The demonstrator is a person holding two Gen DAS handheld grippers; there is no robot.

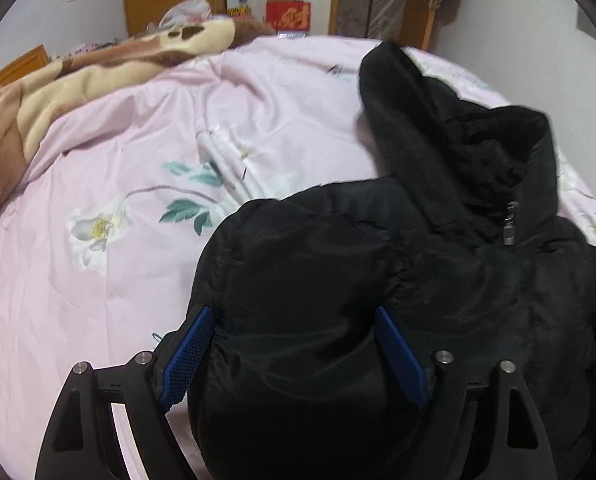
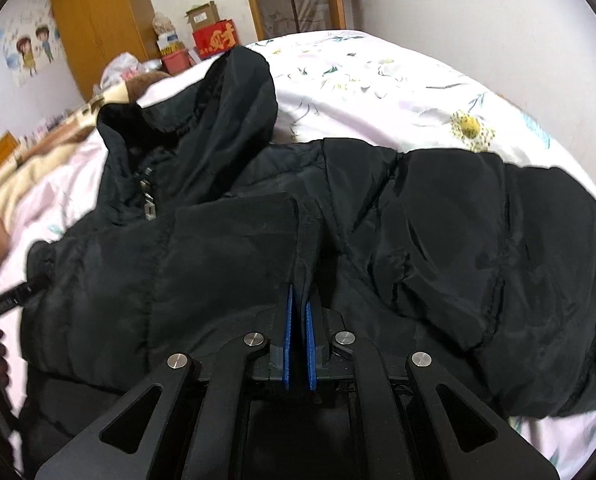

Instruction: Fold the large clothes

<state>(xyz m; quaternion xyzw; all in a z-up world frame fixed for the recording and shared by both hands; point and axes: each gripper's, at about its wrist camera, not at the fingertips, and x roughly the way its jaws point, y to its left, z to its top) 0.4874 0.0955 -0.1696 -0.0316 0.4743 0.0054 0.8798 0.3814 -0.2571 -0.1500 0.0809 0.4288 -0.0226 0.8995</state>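
A black padded jacket lies spread on the bed, with its hood at the far end and the zipper pull at the collar. My left gripper stands wide open, with the jacket's bulging shoulder between its blue pads. In the right wrist view the jacket fills the middle, hood at the upper left. My right gripper is shut on a thin fold of the jacket's fabric that runs up from between its pads.
The bed has a pink flowered sheet. A tan and brown blanket is heaped along the bed's left side. Beyond the bed stand a wooden wardrobe, a red box and a doorway.
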